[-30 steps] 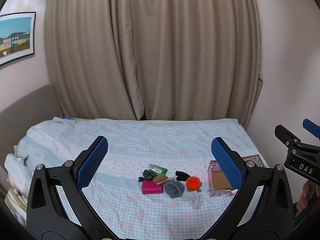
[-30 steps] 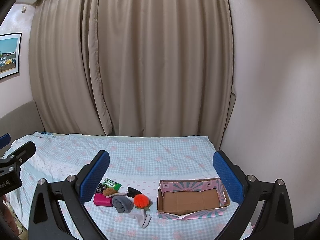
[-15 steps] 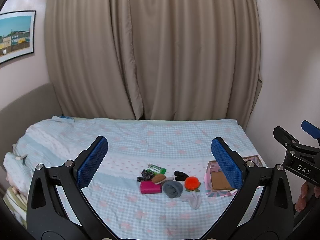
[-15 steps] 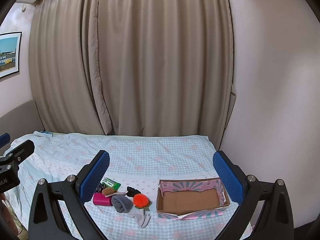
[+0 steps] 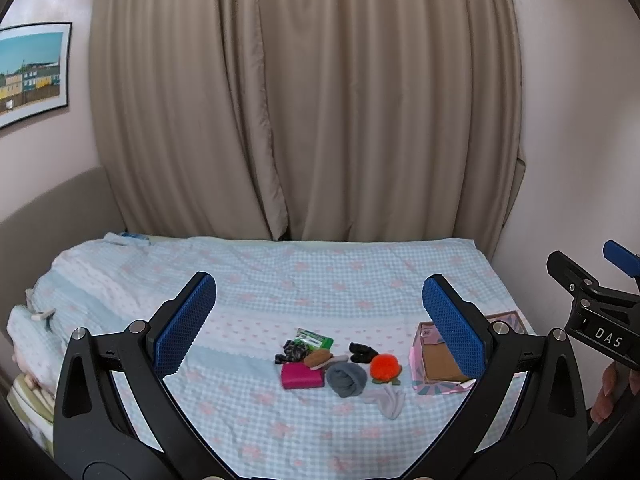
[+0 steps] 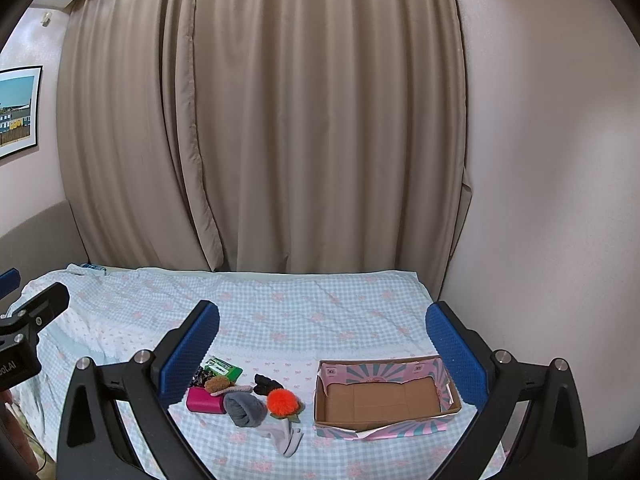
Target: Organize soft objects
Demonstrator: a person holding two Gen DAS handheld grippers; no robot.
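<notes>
A pile of small soft things lies on the bed: a rolled grey sock [image 5: 346, 379] [image 6: 245, 409], an orange pompom [image 5: 385, 366] [image 6: 282, 401], a white sock [image 5: 389, 400] [image 6: 286, 438], a magenta pouch [image 5: 301, 376] [image 6: 205, 403], a brown piece [image 6: 218, 384], a black piece [image 5: 362, 351] [image 6: 266, 383] and a green packet [image 5: 314, 338] [image 6: 222, 369]. An empty pink cardboard box [image 6: 382, 400] [image 5: 440, 368] sits to their right. My left gripper [image 5: 320, 328] and right gripper [image 6: 323, 346] are both open and empty, held well back from the pile.
The bed [image 5: 320, 280] has a light blue checked cover. Beige curtains [image 5: 304, 100] hang behind it. A wall [image 6: 552, 160] runs close along the right side. A picture [image 5: 30, 70] hangs on the left wall. Folded bedding [image 5: 24, 336] lies at the bed's left.
Both grippers have drifted very slightly; the objects sit a touch higher in the left wrist view. Nothing on the bed has moved.
</notes>
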